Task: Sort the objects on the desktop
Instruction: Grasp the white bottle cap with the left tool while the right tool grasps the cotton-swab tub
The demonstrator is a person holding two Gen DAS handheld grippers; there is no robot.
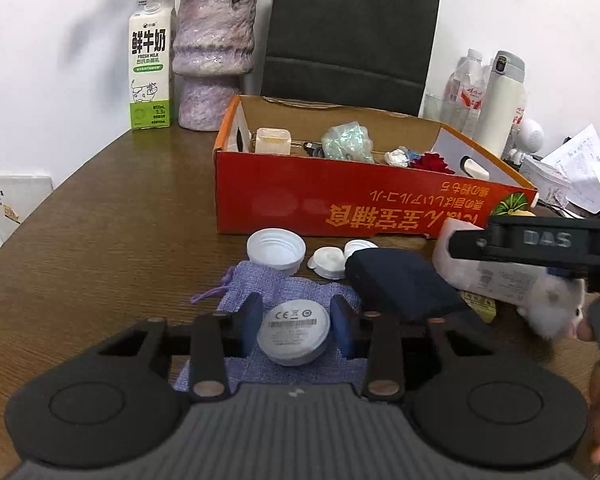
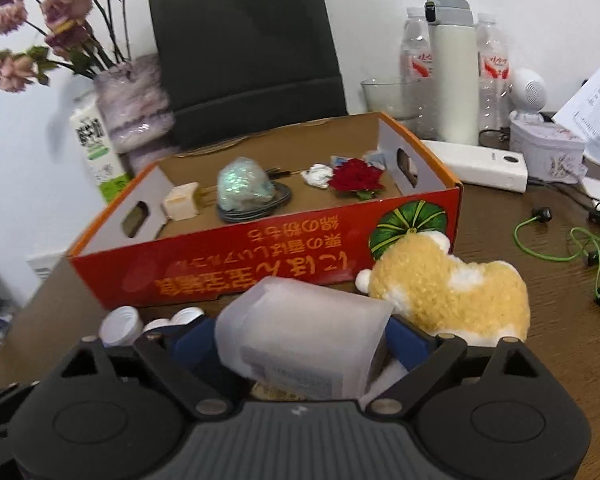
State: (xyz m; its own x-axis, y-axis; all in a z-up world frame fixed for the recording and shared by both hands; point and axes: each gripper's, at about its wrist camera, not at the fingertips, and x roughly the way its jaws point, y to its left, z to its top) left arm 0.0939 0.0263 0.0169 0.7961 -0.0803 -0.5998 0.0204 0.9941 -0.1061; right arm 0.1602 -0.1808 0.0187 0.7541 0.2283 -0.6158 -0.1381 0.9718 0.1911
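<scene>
My left gripper (image 1: 297, 329) is shut on a white round disc (image 1: 294, 331) with a barcode label, over a purple cloth pouch (image 1: 260, 284). My right gripper (image 2: 300, 340) is shut on a translucent white plastic box (image 2: 300, 336) and holds it just in front of the red cardboard box (image 2: 236, 256); it also shows in the left wrist view (image 1: 496, 276). The red cardboard box (image 1: 340, 196) holds a cream cube, a wrapped green bundle, a crumpled paper and a red flower. A yellow plush toy (image 2: 448, 284) lies right of the translucent box.
White bottle caps (image 1: 277, 249) and a dark blue case (image 1: 400, 284) lie before the box. A milk carton (image 1: 150, 66), a purple vase (image 1: 214, 56), a black bag (image 1: 348, 32), bottles, a thermos (image 2: 454, 68), papers and green cable (image 2: 556, 240) stand around.
</scene>
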